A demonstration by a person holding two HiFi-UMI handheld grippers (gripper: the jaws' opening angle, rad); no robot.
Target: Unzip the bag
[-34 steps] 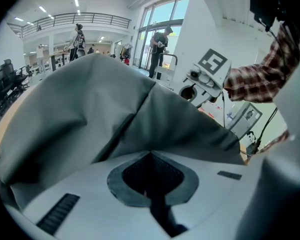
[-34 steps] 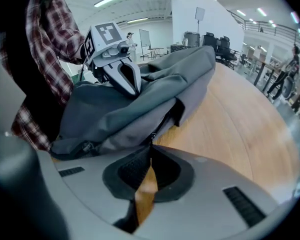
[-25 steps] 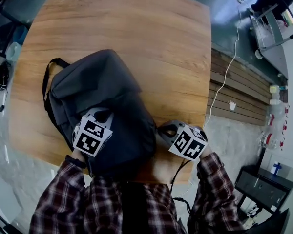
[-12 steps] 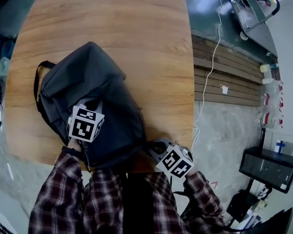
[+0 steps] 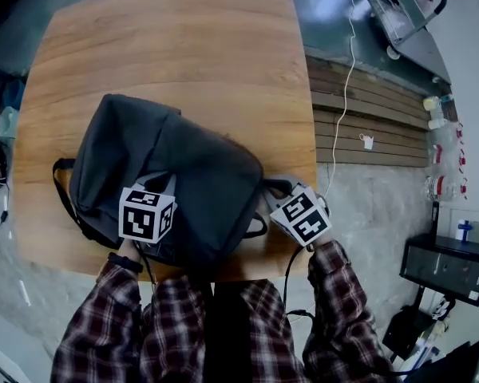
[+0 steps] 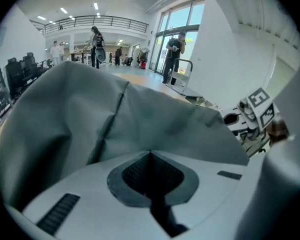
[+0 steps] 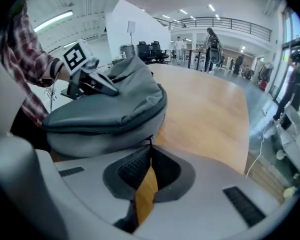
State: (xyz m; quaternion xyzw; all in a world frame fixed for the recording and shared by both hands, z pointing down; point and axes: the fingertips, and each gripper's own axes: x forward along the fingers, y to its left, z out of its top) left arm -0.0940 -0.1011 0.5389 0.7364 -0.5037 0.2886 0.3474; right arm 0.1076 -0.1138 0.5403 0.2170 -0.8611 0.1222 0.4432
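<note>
— Where is the backpack point(image 5: 184, 162) lying?
— On the wooden table point(image 5: 184, 46). The left gripper point(image 6: 150, 155) is pinching its fabric and the right gripper point(image 7: 150, 148) is clamping the zipper pull point(image 7: 149, 138). I'd be pulling along the track.

Dark grey backpack point(image 5: 176, 166), lying flat, zip closed, near front edge of wooden table point(image 5: 184, 46).

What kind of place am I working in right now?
Probably a big open office or lab hall: a railed mezzanine runs overhead, office chairs stand beyond the wooden table, and tall glass doors let in daylight.
</note>
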